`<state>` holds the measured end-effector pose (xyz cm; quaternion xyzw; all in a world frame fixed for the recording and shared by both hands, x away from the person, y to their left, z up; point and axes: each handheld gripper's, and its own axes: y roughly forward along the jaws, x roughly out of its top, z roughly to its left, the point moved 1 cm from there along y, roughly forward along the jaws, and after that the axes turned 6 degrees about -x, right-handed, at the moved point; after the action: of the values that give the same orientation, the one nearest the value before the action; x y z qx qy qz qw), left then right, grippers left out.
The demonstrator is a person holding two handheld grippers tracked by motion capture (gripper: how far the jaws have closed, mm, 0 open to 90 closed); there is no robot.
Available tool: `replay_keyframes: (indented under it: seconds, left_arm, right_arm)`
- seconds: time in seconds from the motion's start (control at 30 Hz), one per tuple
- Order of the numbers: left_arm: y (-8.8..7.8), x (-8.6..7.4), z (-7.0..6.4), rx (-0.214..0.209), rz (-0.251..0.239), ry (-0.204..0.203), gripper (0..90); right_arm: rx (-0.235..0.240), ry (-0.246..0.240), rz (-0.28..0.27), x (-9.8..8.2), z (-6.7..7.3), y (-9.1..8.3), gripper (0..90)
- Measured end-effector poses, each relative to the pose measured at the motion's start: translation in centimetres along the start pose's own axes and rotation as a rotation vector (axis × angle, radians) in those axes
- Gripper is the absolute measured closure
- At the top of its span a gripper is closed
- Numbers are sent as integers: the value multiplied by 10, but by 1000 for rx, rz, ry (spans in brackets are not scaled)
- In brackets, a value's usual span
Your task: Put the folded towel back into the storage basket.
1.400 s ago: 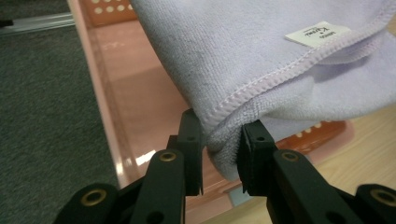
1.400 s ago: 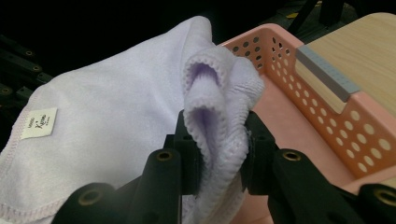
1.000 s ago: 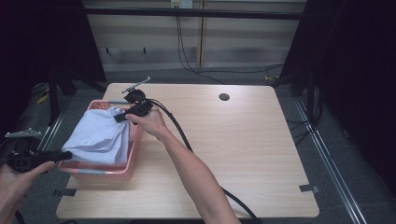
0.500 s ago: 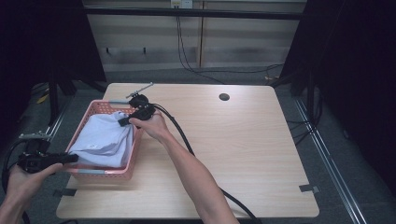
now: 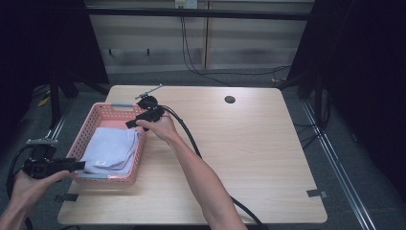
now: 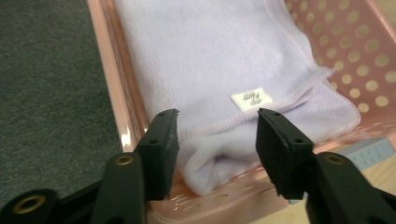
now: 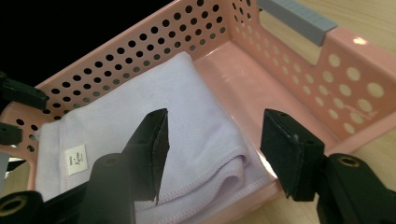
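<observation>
A folded lavender towel (image 5: pixel 111 151) lies flat in the near part of a pink perforated basket (image 5: pixel 109 111) at the table's left. My left gripper (image 5: pixel 80 166) hovers at the basket's near left corner; its jaws have just been opening and stand open, with the towel's edge (image 6: pixel 210 56) and white label (image 6: pixel 251 99) just beyond the tips (image 6: pixel 217 123). My right gripper (image 5: pixel 130 124) hangs over the basket's right rim. Its jaws have also just been opening, and they stand open (image 7: pixel 215 126) above the towel's folded corner (image 7: pixel 140 121), touching nothing.
The basket's far half (image 7: pixel 261 79) is bare, with a grey handle (image 7: pixel 296 18) on its end wall. The wooden table (image 5: pixel 249 153) has a round cable hole (image 5: pixel 230 99). A black cable (image 5: pixel 191 143) trails along the right forearm. Dark floor surrounds the table.
The towel, earlier held bunched up between both grippers above the basket, now rests flat inside it. Both grippers have let go and opened. The right gripper has sunk slightly.
</observation>
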<state>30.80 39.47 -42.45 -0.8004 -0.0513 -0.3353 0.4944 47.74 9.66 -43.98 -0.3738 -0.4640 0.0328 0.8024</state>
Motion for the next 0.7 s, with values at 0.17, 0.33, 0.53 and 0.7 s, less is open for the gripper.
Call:
replay_keyframes:
  seconds: [0.17,0.33,0.53,0.7]
  left_arm:
    - [-7,4,-7,-11,-38,8,387]
    - [-9,7,-31,-34,-136,22,407]
    - [-7,7,-58,-62,-197,44,429]
    - [5,9,-88,-93,-203,92,452]
  right_arm:
    - [11,-7,-34,0,2,-10,386]
    - [37,-41,-65,-5,2,-28,381]
    - [41,-61,-106,-20,-1,-61,382]
    - [28,-72,-116,-33,-4,-83,385]
